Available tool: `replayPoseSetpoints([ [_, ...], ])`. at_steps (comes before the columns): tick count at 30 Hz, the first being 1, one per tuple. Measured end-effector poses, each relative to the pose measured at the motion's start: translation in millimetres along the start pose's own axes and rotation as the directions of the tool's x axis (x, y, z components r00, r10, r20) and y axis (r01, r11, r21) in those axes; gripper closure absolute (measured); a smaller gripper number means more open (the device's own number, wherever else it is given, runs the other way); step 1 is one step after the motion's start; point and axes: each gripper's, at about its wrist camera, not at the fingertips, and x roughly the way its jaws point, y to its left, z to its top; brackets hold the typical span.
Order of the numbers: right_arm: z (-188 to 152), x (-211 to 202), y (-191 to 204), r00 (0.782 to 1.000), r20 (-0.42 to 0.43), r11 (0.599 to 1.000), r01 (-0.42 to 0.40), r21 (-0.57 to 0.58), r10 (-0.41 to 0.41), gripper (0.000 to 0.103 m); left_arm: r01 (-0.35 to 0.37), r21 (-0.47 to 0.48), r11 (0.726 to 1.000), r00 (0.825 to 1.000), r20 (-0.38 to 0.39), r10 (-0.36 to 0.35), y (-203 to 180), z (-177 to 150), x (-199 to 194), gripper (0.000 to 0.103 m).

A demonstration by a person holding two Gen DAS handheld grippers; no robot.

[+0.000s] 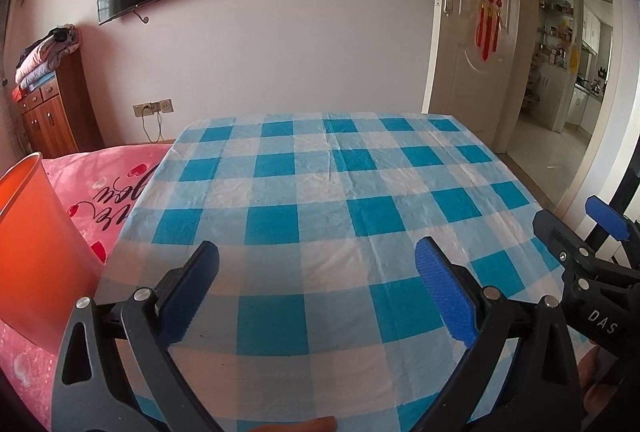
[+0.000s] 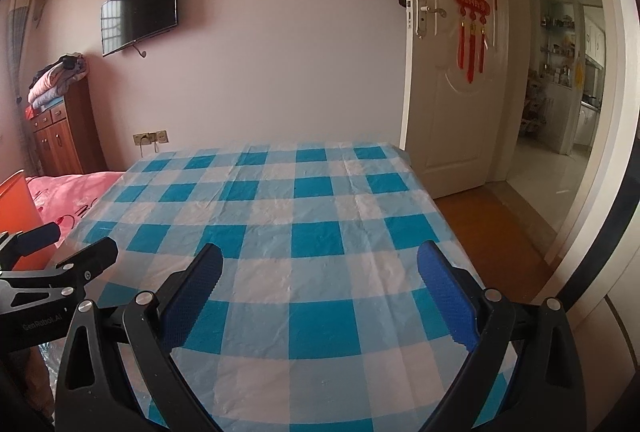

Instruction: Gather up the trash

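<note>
Orange bin (image 1: 36,252) left, beside checked table (image 1: 320,199).

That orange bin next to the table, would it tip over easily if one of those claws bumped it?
Probably yes. The orange bin looks like thin plastic, so likely light. It seems to stand on the soft pink bedding, not firm ground, so it may wobble. It looks tall and wider at its rim, which favours tipping. Whether anything inside weighs it down cannot be seen.

Both wrist views low over checked table (image 1: 320,191); probably side-by-side.
</note>
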Motion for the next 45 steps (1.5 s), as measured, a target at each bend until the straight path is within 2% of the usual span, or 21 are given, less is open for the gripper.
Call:
replayPoseSetpoints([
  [21, -1.0, 0.3, 9.5, 1.0, 0.0, 1.0, -0.009, -0.018, 0.009, 0.006, 0.001, -0.019, 1.0, 1.0, 0.004, -0.001, 7.4, -2.1, -0.2, 0.004],
  [32, -2.6, 4.2, 18.3, 1.0, -0.01, 0.999, -0.019, -0.037, 0.018, 0.006, 0.015, -0.037, 0.999, 1.0, -0.021, -0.016, 13.6, -8.6, 6.8, 0.004],
  [39, -8.2, 23.4, 21.2, 0.996, -0.077, 0.999, -0.04, -0.028, 0.038, 0.006, 0.0, -0.053, 0.999, 0.995, -0.097, -0.005, 15.1, -17.6, 32.3, 0.004],
  [45, -10.9, 61.0, 16.8, 0.973, -0.218, 0.997, -0.069, 0.034, 0.075, 0.006, -0.03, -0.072, 0.997, 0.984, -0.18, 0.017, 13.8, -23.7, 60.0, 0.004],
])
